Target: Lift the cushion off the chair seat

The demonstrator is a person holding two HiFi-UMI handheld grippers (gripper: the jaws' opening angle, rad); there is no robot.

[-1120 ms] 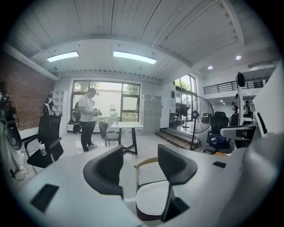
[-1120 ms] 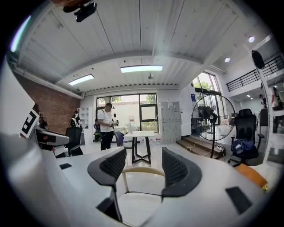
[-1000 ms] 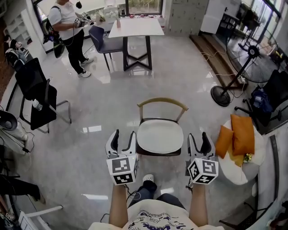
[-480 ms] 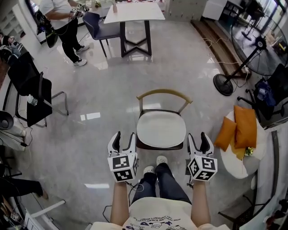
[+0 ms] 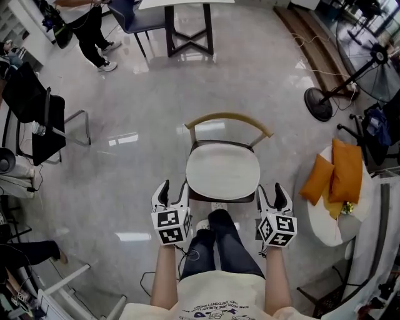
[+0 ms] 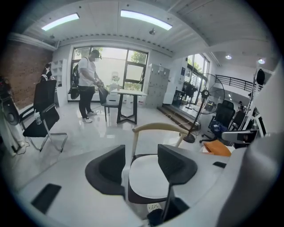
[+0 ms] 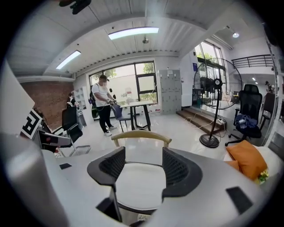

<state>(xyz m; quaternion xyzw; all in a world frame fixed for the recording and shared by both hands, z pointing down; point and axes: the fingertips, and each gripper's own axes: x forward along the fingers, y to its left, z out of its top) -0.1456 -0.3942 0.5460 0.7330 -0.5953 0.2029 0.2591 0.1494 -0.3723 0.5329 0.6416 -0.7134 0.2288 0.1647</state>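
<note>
A white cushion (image 5: 223, 174) lies flat on the seat of a chair with a curved wooden backrest (image 5: 228, 120). My left gripper (image 5: 173, 192) hovers open just off the seat's front left corner, apart from the cushion. My right gripper (image 5: 271, 195) stands open off the front right corner, also apart from it. In the left gripper view the cushion (image 6: 144, 179) shows between the open left gripper (image 6: 141, 167) jaws, some way ahead. The right gripper view shows the cushion (image 7: 138, 185) likewise beyond the empty right gripper (image 7: 141, 172).
A round white side table (image 5: 331, 234) with orange cushions (image 5: 337, 172) stands right of the chair. A floor fan (image 5: 322, 103) is at the back right, a black chair (image 5: 37, 119) at the left, a table (image 5: 187, 19) and a person (image 5: 84, 28) at the back.
Both grippers have sunk and come nearer the chair's front corners, still open. The wearer has stepped closer, so the chair sits larger and lower in the head view.
</note>
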